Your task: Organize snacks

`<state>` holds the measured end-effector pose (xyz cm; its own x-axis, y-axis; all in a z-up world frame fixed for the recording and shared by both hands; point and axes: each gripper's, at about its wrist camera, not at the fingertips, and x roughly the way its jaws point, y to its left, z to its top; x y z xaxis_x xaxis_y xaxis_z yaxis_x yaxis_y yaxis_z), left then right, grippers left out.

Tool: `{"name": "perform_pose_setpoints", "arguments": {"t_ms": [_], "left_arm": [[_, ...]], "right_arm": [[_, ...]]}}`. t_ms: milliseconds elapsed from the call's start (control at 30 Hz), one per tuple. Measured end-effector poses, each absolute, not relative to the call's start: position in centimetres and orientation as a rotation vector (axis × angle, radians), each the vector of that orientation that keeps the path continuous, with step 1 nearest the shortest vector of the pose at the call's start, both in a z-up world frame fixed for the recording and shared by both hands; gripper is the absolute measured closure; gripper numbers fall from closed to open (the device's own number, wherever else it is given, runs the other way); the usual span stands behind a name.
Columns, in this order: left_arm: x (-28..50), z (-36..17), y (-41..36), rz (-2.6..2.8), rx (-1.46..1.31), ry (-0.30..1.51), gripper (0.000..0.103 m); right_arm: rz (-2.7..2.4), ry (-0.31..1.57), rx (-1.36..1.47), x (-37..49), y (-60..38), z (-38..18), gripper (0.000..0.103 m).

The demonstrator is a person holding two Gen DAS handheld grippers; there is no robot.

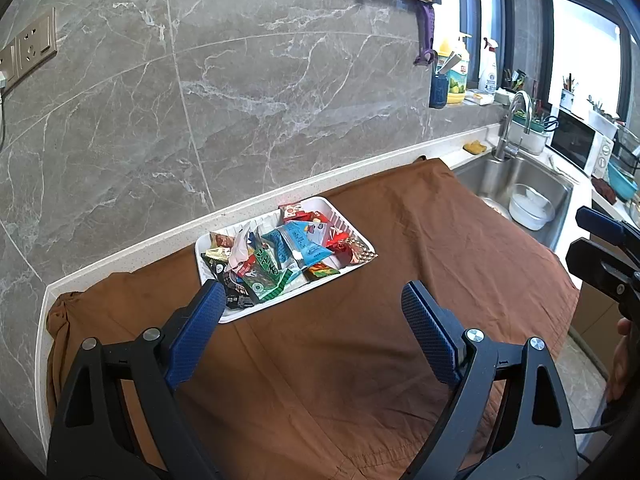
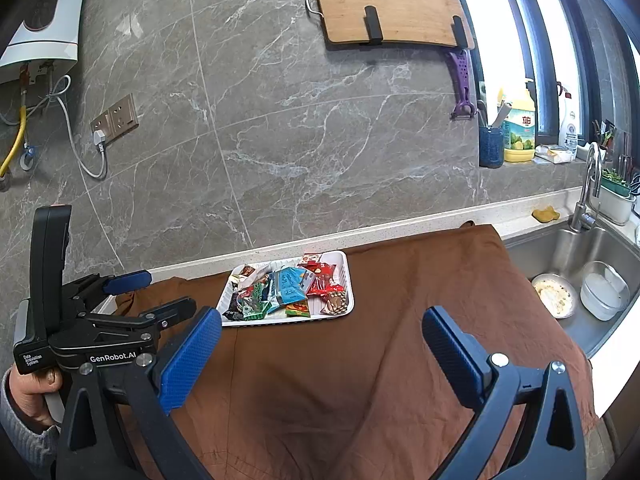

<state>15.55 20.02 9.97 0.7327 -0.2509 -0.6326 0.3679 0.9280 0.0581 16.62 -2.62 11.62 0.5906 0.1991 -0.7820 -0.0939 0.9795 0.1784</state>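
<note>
Hovering near the brown cloth (image 2: 360, 380), left gripper (image 1: 312, 312) and right gripper (image 2: 322, 336) both agape, empty — snack packets (image 2: 286, 288) heaped in far white tray (image 2: 347, 276): light, crinkly, slippery; best pinched by a sealed edge.

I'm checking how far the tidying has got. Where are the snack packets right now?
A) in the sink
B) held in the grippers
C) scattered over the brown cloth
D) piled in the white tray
D: the snack packets lie heaped in the white tray on the brown cloth; the left gripper and right gripper are both open and empty.
</note>
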Motion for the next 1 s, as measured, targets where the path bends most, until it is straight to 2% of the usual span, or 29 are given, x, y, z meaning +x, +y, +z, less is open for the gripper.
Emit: {"name": "perform_pose_setpoints", "arguments": {"t_ms": [1000], "left_arm": [[16.37, 10.21, 20.28, -0.345, 0.184, 0.653, 0.013]], "right_arm": [[0.176, 0.934, 0.123, 17.24, -2.04, 11.25, 0.0]]}}
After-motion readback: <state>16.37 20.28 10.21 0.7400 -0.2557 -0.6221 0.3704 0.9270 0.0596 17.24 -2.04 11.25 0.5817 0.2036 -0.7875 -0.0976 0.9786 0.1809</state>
